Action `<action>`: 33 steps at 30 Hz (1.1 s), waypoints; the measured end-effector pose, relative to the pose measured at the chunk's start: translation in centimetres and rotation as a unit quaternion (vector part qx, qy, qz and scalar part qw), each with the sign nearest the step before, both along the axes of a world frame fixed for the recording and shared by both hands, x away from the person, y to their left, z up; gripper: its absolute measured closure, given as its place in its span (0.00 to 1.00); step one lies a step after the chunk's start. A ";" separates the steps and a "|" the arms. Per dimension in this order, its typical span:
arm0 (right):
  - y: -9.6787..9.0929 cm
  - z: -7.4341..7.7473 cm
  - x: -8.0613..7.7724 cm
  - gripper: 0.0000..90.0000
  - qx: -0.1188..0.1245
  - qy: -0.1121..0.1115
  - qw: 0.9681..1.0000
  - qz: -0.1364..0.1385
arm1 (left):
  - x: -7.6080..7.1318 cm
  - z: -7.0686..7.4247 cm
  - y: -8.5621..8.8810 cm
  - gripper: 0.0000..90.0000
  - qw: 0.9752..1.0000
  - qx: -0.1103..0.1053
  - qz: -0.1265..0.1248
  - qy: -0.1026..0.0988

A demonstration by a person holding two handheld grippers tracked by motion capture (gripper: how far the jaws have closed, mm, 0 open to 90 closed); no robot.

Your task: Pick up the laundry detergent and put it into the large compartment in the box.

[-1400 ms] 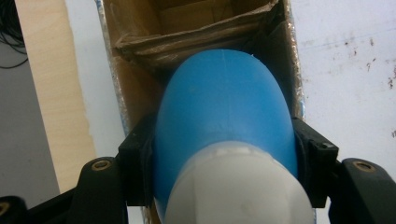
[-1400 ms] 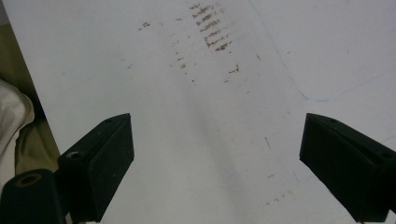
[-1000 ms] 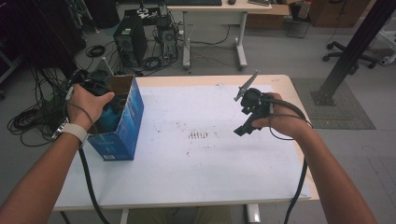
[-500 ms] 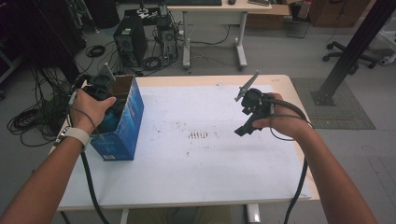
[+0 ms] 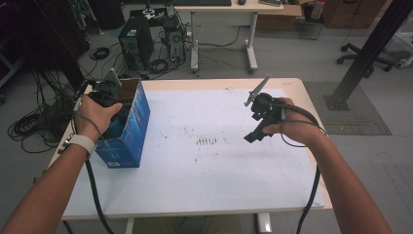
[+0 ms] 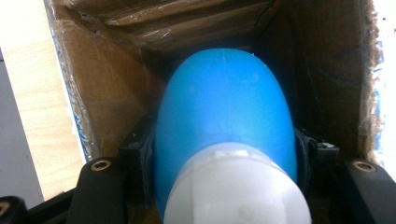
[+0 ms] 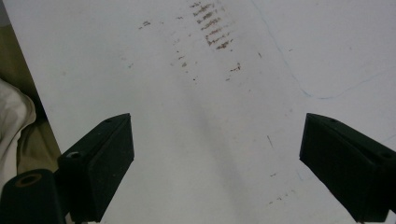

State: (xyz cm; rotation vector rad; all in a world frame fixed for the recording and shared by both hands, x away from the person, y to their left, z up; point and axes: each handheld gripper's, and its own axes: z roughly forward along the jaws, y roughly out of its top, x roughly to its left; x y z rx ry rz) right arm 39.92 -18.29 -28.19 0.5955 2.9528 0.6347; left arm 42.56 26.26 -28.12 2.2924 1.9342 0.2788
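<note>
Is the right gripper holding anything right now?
No, the right gripper has its jaws wide apart over the bare white table, with nothing between them.

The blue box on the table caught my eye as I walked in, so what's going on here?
A person works at a white table with a gripper in each hand. The left gripper is shut on a blue bottle with a white cap, held inside the open cardboard box at the table's left edge. The right gripper hangs above the bare tabletop, its jaws wide apart with nothing between them.
</note>
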 end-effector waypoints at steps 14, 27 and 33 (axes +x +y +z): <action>0.2 -0.2 0.0 0.11 -0.002 0.003 1.000 0.002 | 0.2 -0.2 0.8 0.41 1.000 -0.013 -0.003 -0.002; 0.2 -0.3 -0.1 0.11 -0.002 0.005 1.000 0.002 | 0.3 -0.3 1.1 0.37 1.000 -0.023 0.002 0.001; 0.3 -0.4 0.0 0.11 -0.003 0.007 1.000 0.003 | 0.4 -0.3 1.0 0.33 1.000 -0.026 -0.001 0.004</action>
